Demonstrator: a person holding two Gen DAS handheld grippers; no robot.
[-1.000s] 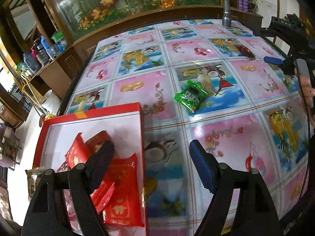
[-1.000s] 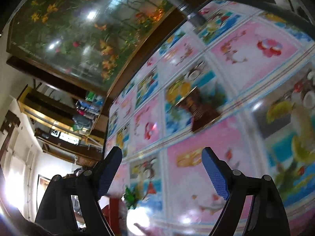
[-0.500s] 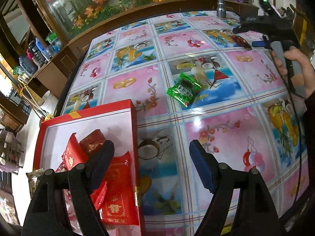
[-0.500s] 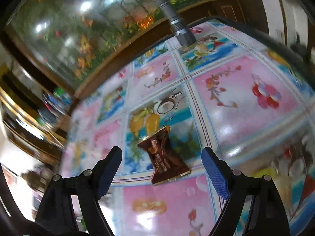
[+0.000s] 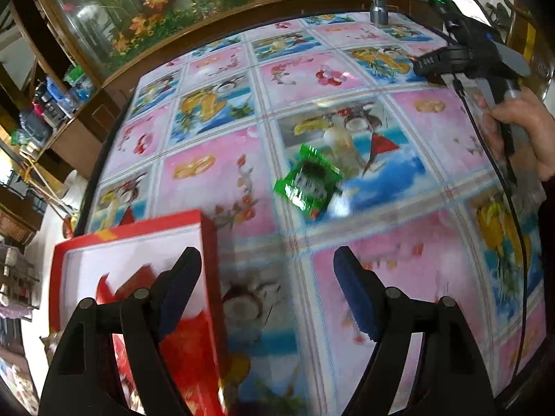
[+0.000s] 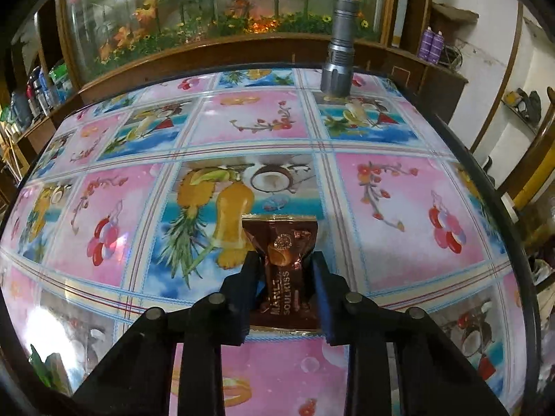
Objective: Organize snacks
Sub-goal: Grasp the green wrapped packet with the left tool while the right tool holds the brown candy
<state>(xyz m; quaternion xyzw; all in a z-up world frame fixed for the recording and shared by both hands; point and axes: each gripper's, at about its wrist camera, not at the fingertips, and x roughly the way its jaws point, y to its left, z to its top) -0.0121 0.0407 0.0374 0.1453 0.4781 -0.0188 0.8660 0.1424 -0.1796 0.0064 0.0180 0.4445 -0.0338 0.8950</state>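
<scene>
A brown chocolate snack packet (image 6: 289, 239) lies on the patterned tablecloth (image 6: 399, 208). My right gripper (image 6: 284, 260) is closing on it, and both blue pads touch its sides and pinch its lower half. A green snack packet (image 5: 307, 182) lies mid-table in the left wrist view, well ahead of my left gripper (image 5: 267, 294). That gripper hangs open and holds nothing. Its left finger is over the red box (image 5: 135, 232), which holds several red packets (image 5: 187, 353). The green packet (image 6: 41, 371) also shows at the lower left edge of the right wrist view.
A grey metal cylinder (image 6: 338, 55) stands upright at the table's far edge. A person's hand (image 5: 520, 121) grips the right tool's handle at the far right. Behind the table runs a wooden cabinet (image 6: 208, 55) with a glass flower display. The table's black rim (image 6: 478, 187) curves close on the right.
My right gripper has swung down over the brown packet and its jaws have gone from wide to closed on it. The left gripper has drifted slightly, still open.
</scene>
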